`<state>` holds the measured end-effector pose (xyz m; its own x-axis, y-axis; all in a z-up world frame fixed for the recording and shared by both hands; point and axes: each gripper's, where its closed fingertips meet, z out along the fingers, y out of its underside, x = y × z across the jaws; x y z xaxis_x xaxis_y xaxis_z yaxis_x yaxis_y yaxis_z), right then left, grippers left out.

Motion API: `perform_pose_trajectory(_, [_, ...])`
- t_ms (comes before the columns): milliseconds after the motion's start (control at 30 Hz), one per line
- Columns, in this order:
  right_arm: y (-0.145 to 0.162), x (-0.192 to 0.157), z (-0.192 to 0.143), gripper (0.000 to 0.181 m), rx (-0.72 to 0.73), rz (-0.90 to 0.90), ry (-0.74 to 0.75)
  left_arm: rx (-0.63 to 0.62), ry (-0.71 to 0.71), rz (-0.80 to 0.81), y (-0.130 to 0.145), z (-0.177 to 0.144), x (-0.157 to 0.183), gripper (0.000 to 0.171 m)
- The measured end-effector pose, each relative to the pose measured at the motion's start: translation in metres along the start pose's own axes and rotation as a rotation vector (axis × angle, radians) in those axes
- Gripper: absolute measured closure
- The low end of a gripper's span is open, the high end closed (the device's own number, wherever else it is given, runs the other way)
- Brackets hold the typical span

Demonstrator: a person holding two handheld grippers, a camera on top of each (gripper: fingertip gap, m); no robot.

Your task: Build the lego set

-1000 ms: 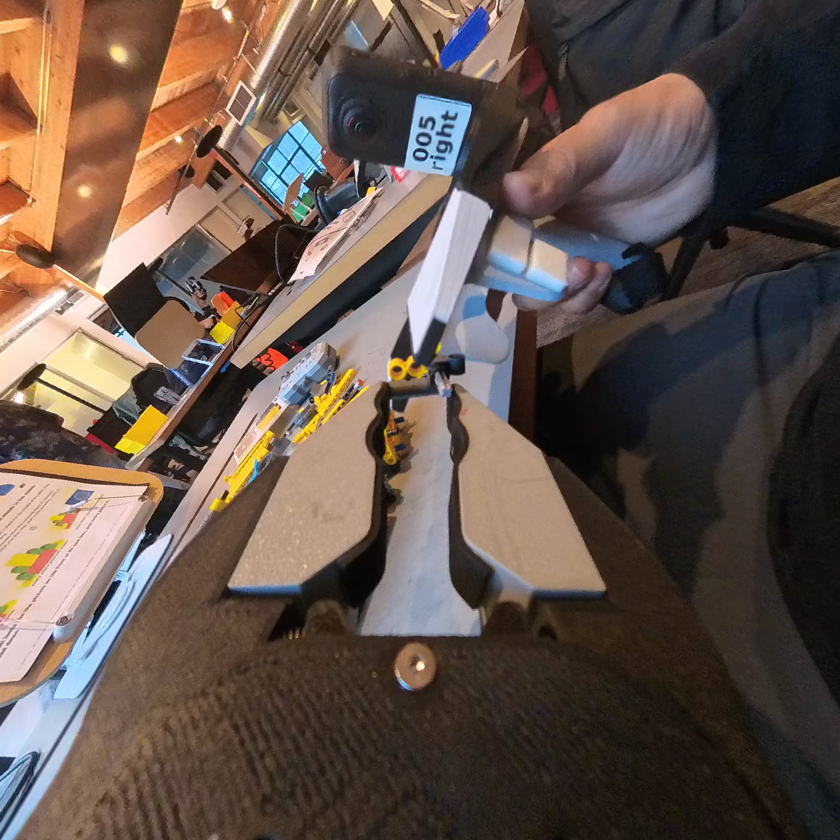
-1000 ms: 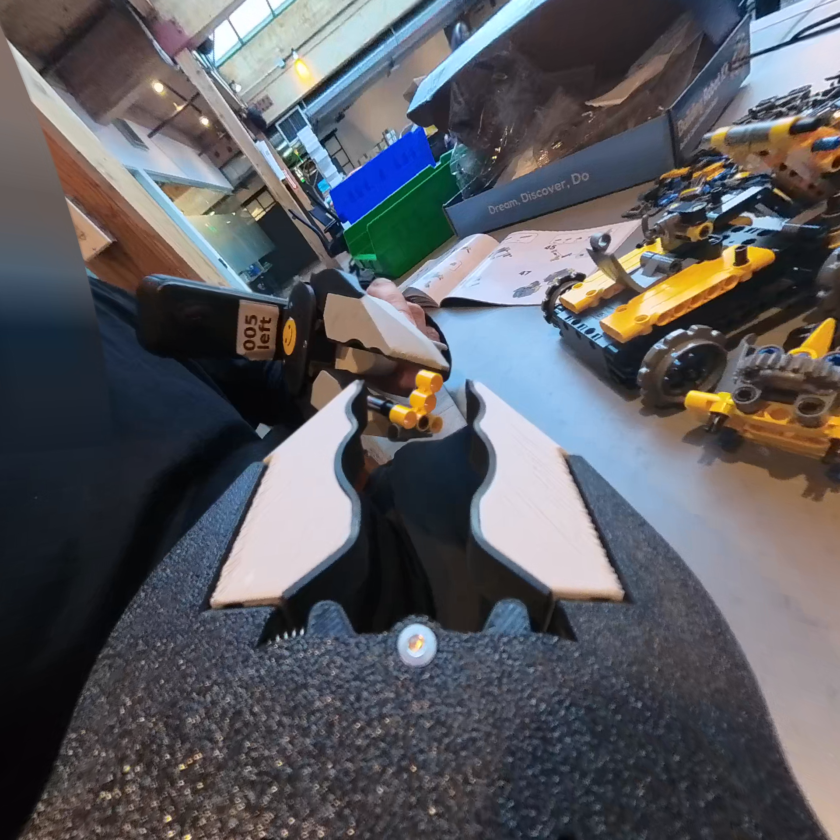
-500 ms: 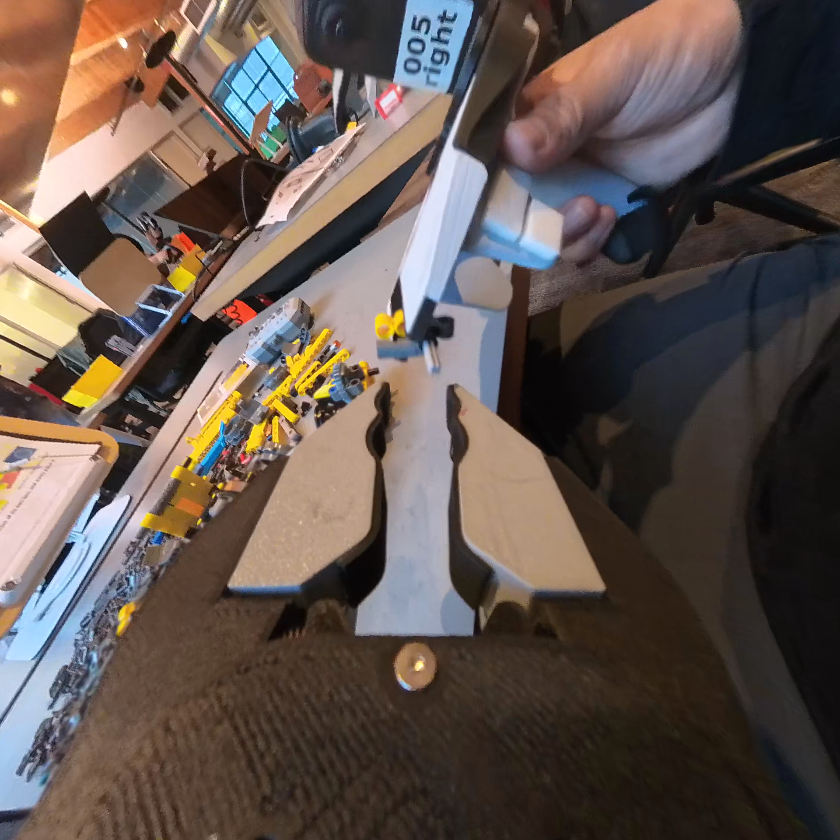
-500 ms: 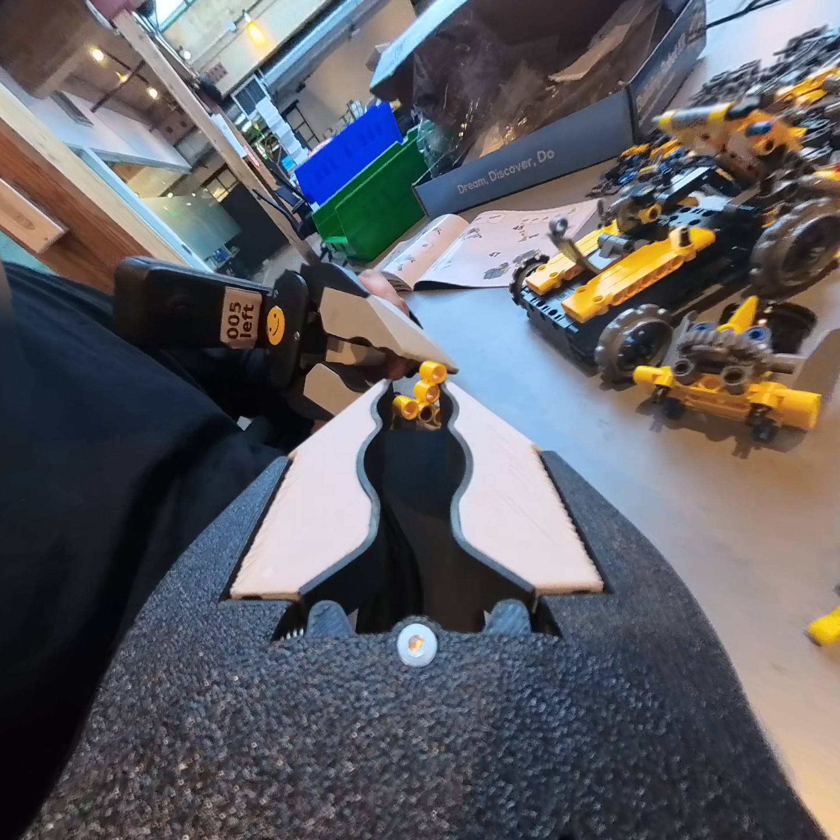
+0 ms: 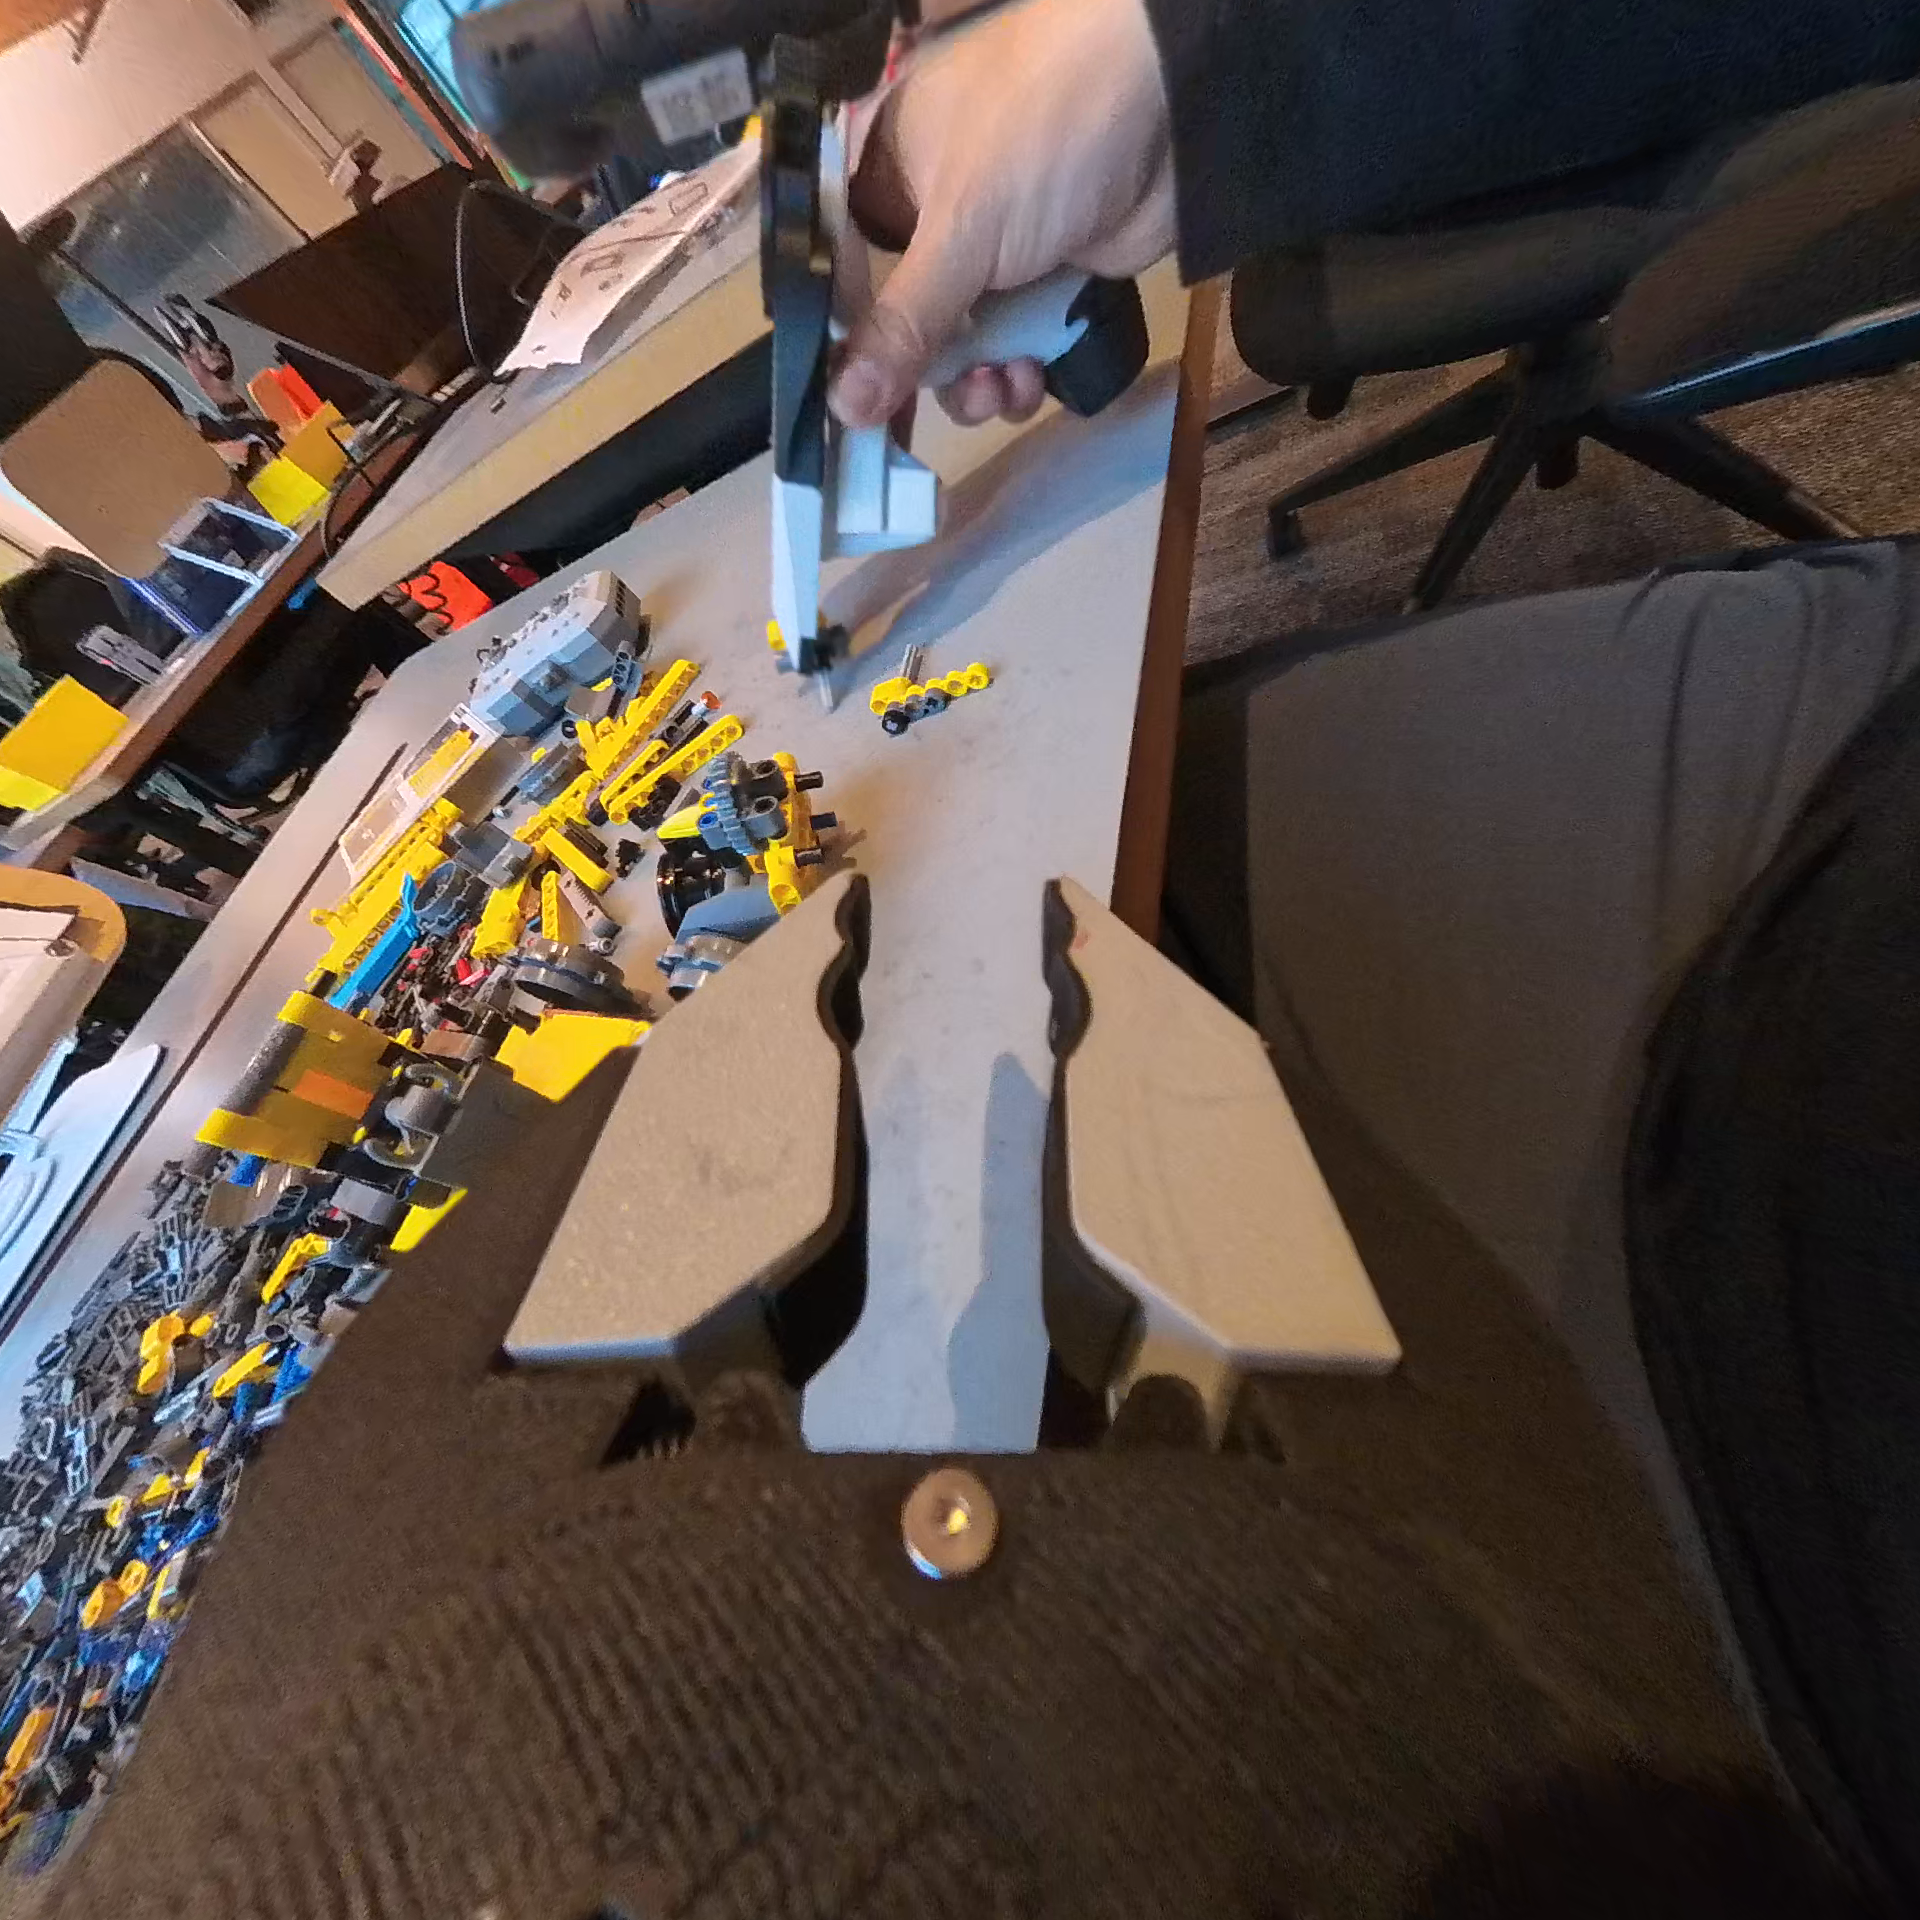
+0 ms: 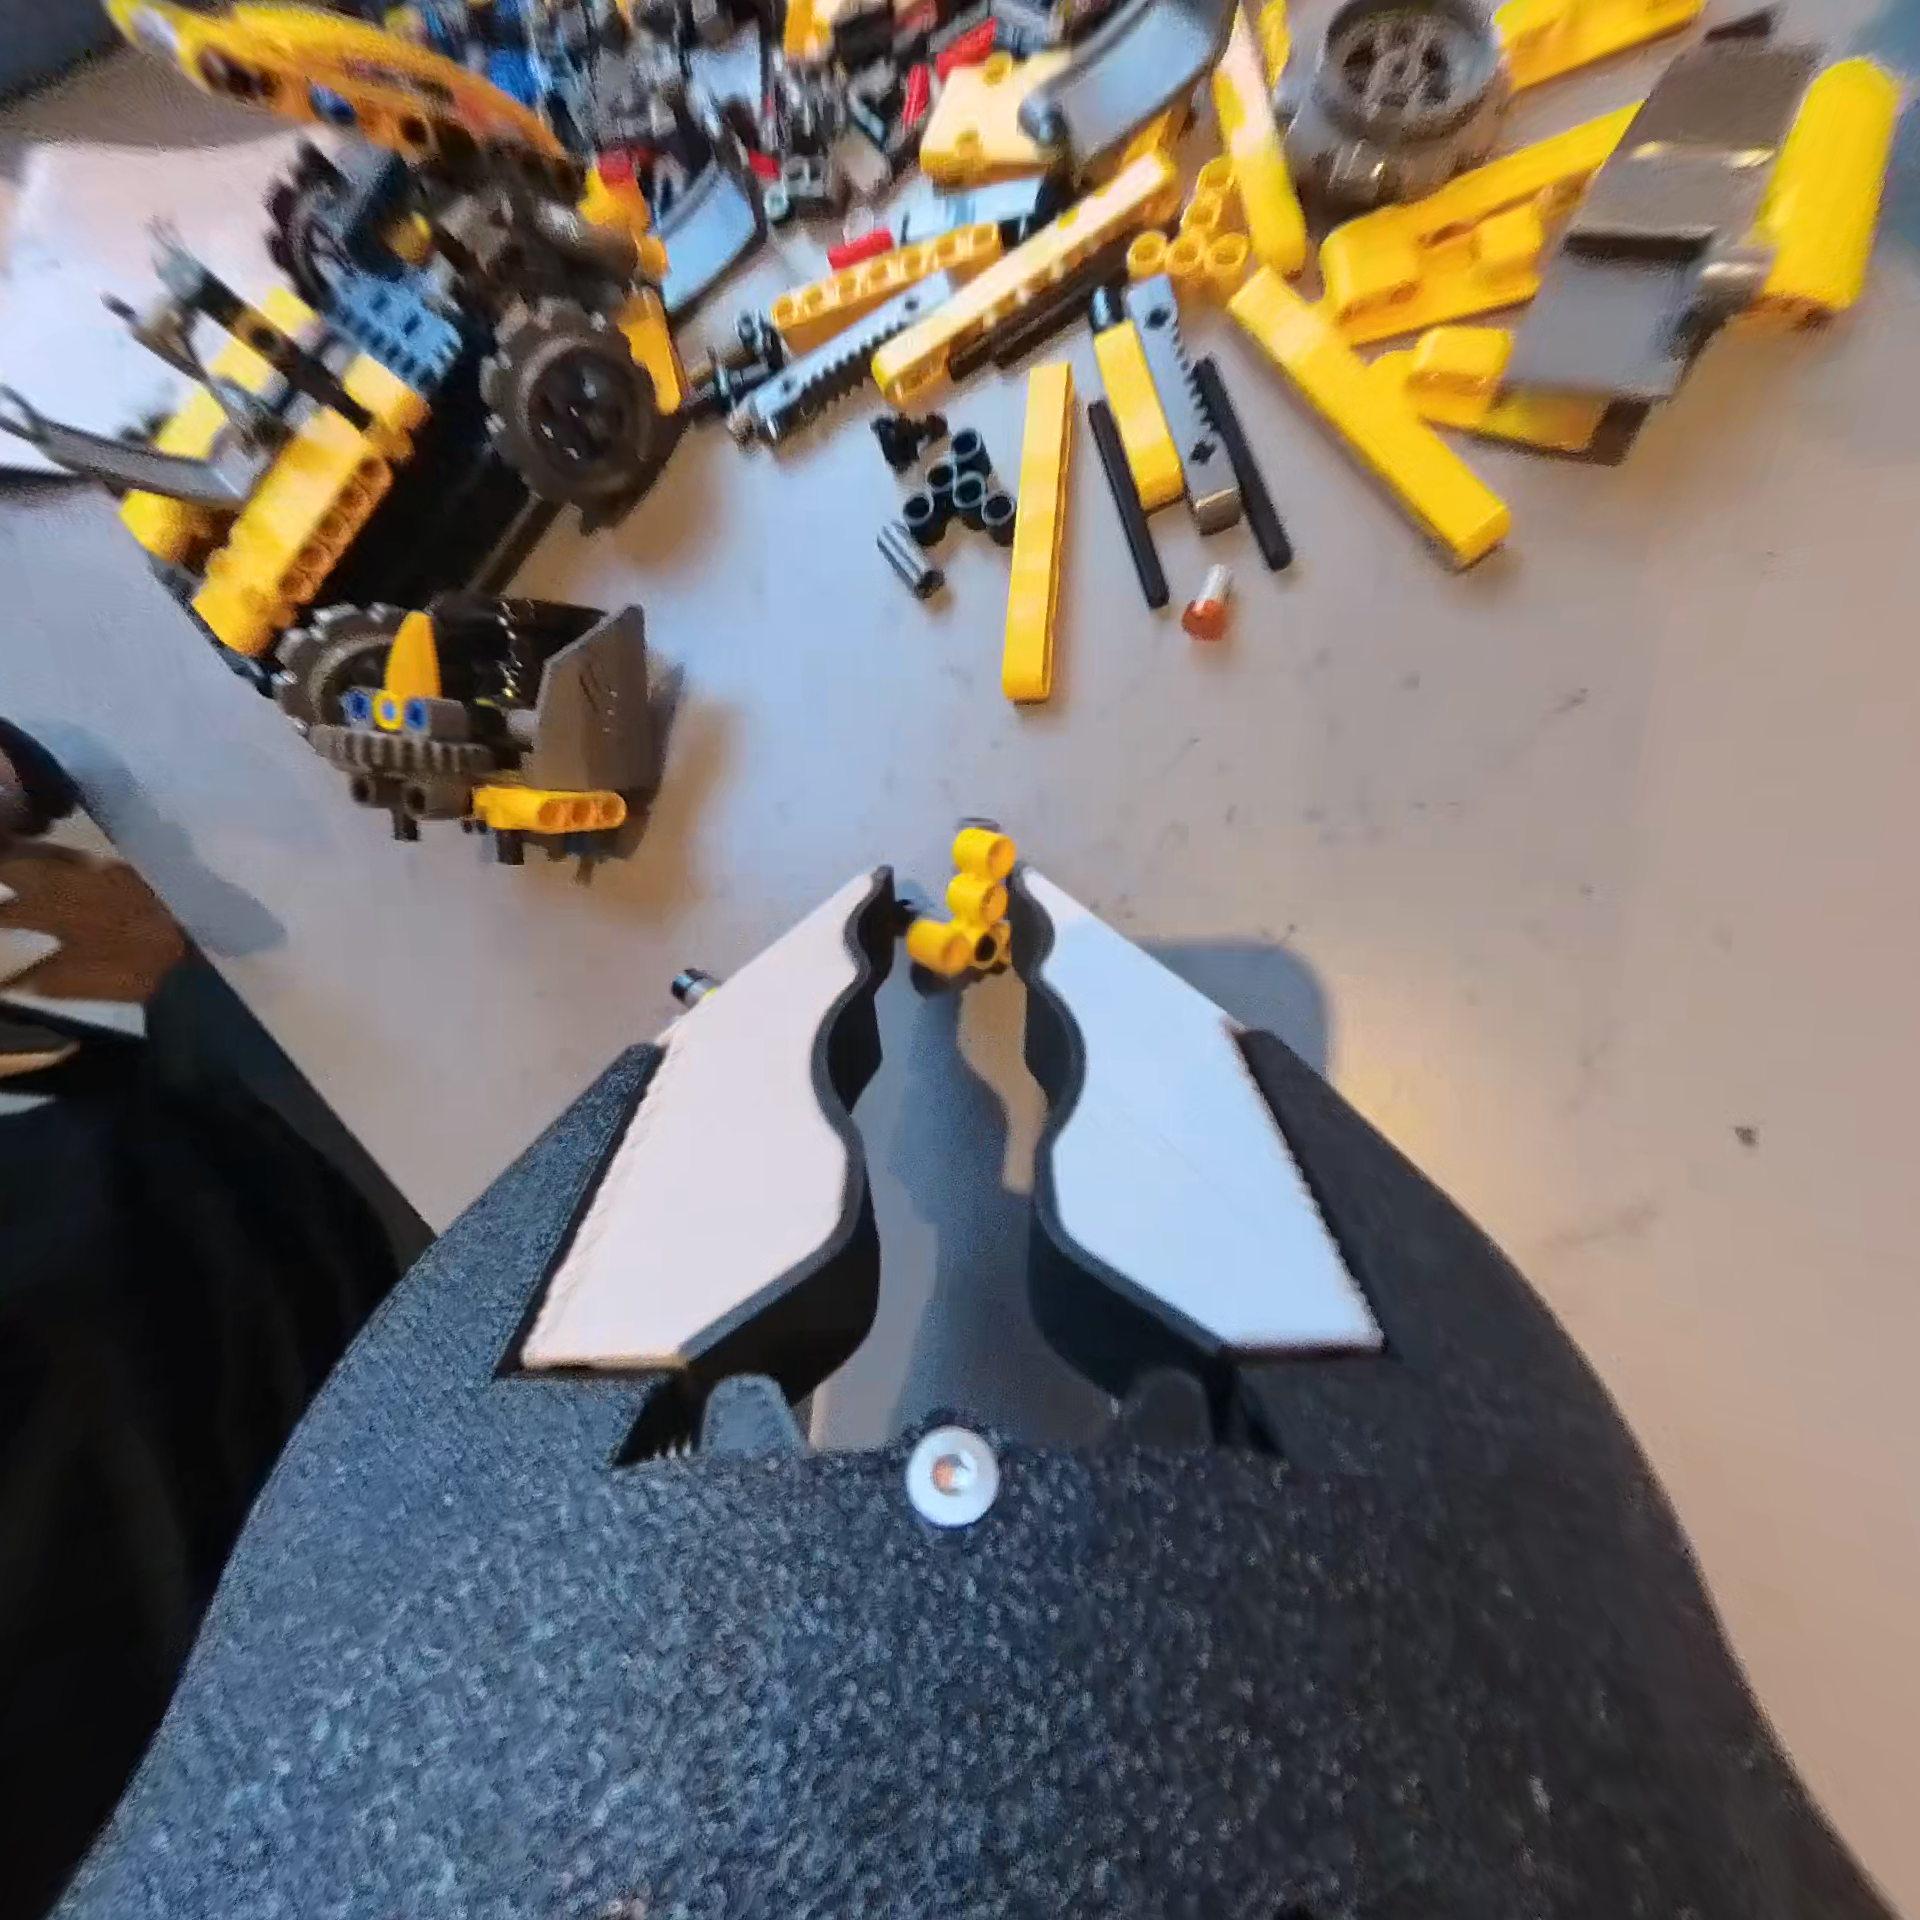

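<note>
Right wrist view: one yellow piece point(image 6: 966, 906)

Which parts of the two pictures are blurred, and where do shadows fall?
Left wrist view: the hand at the top is motion-blurred; the left gripper is sharp. Right wrist view: the heap of pieces is blurred, and the right gripper casts a shadow on the table.

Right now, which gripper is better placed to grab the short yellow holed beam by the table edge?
Left, probably: left gripper open, empty, facing the short yellow holed beam; right gripper, though nearer, is shut on a yellow angled connector.
</note>
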<state>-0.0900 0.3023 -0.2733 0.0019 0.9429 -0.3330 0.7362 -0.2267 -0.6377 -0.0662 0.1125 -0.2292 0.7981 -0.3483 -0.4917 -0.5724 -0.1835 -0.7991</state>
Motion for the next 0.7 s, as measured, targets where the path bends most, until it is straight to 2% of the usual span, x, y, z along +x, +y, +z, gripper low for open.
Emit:
perform_pose_trajectory(100, [0.001, -0.003, 0.004, 0.154, -0.008, -0.027, -0.007, 0.001, 0.007, -0.016, 0.001, 0.0, -0.001, 0.137])
perform_pose_trajectory(200, [0.0, 0.001, -0.001, 0.147, 0.015, -0.069, 0.054, 0.0, 0.017, -0.028, 0.001, 0.0, -0.001, 0.136])
perform_pose_trajectory(333, [-0.012, -0.004, -0.019, 0.143, 0.146, -0.116, 0.096, -0.039, 0.008, -0.084, 0.008, -0.01, -0.004, 0.128])
perform_pose_trajectory(433, [-0.025, -0.016, -0.038, 0.142, 0.306, -0.196, 0.095, -0.086, 0.008, -0.228, 0.023, -0.035, -0.004, 0.115])
perform_pose_trajectory(500, [-0.03, -0.023, -0.046, 0.143, 0.37, -0.254, 0.112, -0.076, -0.017, -0.33, 0.036, -0.058, -0.005, 0.115])
perform_pose_trajectory(700, [-0.057, -0.037, -0.032, 0.142, 0.405, -0.288, 0.101, 0.036, -0.193, -0.505, 0.061, -0.124, -0.042, 0.109])
